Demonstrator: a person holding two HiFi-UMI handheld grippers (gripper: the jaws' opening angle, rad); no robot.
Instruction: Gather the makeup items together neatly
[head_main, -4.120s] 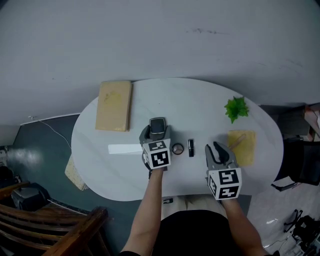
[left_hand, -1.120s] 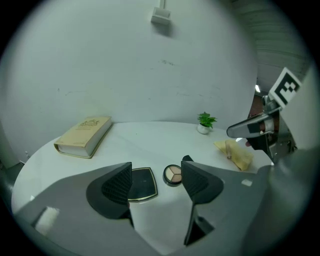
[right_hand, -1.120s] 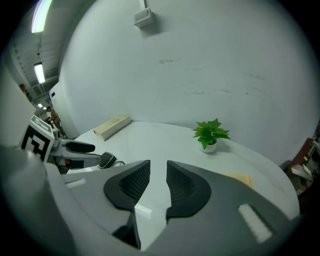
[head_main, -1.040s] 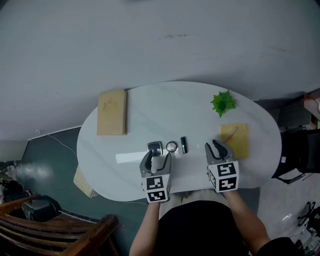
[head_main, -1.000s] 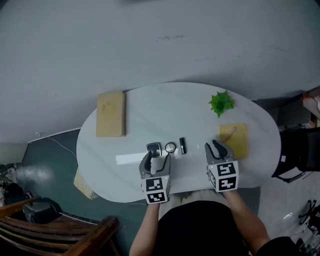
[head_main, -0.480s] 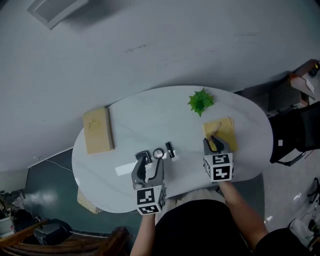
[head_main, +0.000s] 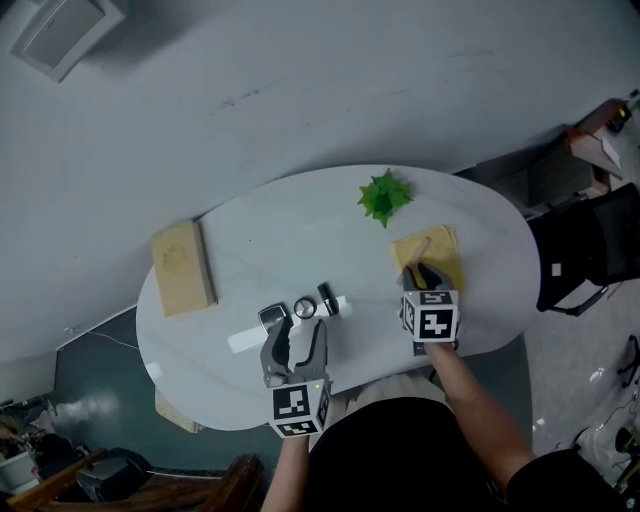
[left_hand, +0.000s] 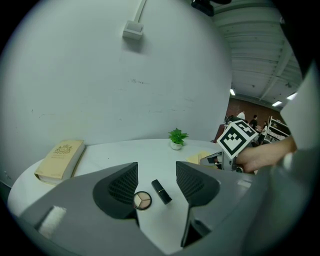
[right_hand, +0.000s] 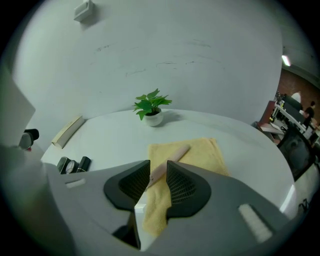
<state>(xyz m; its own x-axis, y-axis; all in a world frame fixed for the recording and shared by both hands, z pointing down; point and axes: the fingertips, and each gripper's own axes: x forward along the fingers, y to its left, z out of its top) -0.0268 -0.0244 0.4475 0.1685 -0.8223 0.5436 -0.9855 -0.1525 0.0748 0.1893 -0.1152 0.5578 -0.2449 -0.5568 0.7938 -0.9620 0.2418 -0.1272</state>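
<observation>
On the white oval worktop (head_main: 240, 225) three makeup items lie in a short row near the front edge: a dark case (head_main: 270, 318), a round compact (head_main: 305, 308) and a black lipstick (head_main: 327, 299), each just beside the next one. A white strip (head_main: 248, 339) lies under them and reaches out to the left. The left gripper (head_main: 297, 331) is low at the front edge, just behind this row. In the left gripper view its jaws stand wide apart and hold nothing; the compact and the lipstick lie on the worktop in the space between them. The right gripper (head_main: 424, 272) is over a yellow cloth (head_main: 443, 247) on the right side of the worktop. In the right gripper view its jaws are only a little apart. The near end of a pale stick (right_hand: 171, 159) lies on the cloth in this narrow gap, and the stick does not look lifted. A small green plant (head_main: 383, 197) stands behind the cloth, near the far edge. A tan book (head_main: 180, 267) lies at the left side, well apart from the makeup.
</observation>
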